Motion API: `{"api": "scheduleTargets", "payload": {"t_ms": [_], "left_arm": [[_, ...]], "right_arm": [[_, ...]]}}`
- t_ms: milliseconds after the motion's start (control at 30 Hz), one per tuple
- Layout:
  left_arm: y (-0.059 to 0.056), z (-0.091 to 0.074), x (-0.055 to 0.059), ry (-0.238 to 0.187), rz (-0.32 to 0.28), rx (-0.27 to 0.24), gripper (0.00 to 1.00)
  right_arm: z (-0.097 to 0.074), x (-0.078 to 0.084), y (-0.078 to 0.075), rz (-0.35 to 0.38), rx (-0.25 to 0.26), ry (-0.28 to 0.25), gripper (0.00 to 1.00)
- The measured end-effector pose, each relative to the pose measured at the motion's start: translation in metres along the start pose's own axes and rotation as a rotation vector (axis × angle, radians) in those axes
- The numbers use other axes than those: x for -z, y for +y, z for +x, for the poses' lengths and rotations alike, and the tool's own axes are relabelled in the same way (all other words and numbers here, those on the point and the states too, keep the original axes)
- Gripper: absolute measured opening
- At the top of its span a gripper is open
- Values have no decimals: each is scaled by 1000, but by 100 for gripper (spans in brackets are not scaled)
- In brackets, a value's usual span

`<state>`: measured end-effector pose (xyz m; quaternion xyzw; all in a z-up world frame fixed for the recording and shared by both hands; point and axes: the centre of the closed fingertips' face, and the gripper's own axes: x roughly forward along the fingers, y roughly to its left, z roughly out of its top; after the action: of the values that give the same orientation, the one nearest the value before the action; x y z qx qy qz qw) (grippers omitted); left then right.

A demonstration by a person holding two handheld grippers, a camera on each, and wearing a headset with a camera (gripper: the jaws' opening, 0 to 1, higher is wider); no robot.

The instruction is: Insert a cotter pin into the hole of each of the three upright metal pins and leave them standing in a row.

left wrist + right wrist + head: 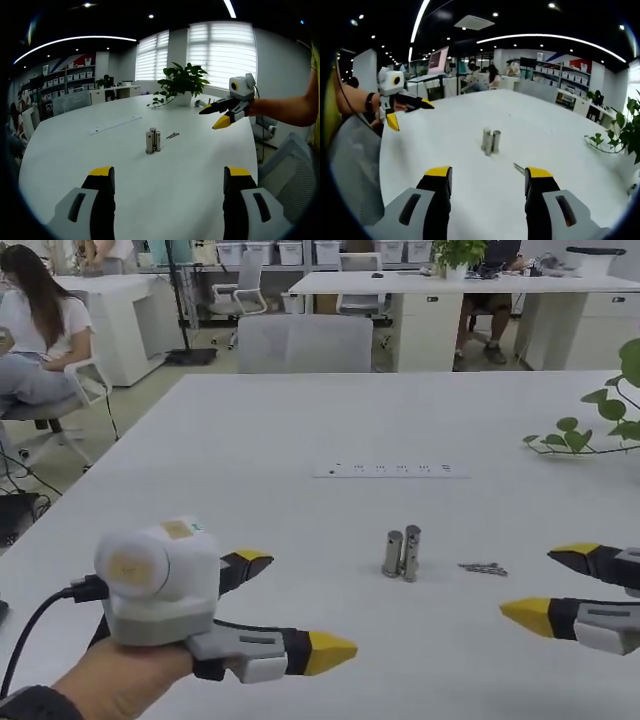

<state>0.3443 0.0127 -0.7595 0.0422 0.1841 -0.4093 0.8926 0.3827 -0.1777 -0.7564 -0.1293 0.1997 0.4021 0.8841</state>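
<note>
White tabletop [250,450] in a bright open-plan office, with desks, shelves of storage boxes and blinds at the windows behind it. A tight cluster of upright metal pins [402,553] stands near the middle of the table, the pins touching one another; their exact number is hard to make out. A small heap of cotter pins [483,568] lies flat just beside them, on the side toward the table's right edge and apart from them. No cotter pin can be seen through any of the metal pins.

A long white power strip [390,471] lies between the metal pins and the table's far edge. Trailing stems of a leafy potted plant [600,420] reach in over the right edge. A grey chair [305,343] is drawn up to the far edge, and a seated person [35,330] works at another desk beyond the far left corner.

The left gripper [295,608], held in a hand [120,680] above the near left corner, has its yellow-tipped jaws spread wide with nothing between them. The right gripper [545,583] hovers above the table close to the right edge, level with the cotter pins, its jaws likewise parted and empty. Both grippers point toward the metal pins and are well apart from them. In each gripper view the pins stand beyond the gap between that gripper's own jaws.
</note>
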Motion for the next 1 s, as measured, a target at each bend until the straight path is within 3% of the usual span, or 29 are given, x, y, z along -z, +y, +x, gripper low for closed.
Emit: {"api": "scheduleTargets", "payload": {"t_ms": [200,667,1000], "left_arm": [[-1,0,4,-5,-7,3,90],[-1,-7,3,-18,1,8,88],[1,-6,3,-28,-13,1,86]], "right_arm": [[19,-12,0,-21,-18,-2,56],[70,-15,0,-15,-58,31,35],[93,-14,-1,6,-75,45,29]]}}
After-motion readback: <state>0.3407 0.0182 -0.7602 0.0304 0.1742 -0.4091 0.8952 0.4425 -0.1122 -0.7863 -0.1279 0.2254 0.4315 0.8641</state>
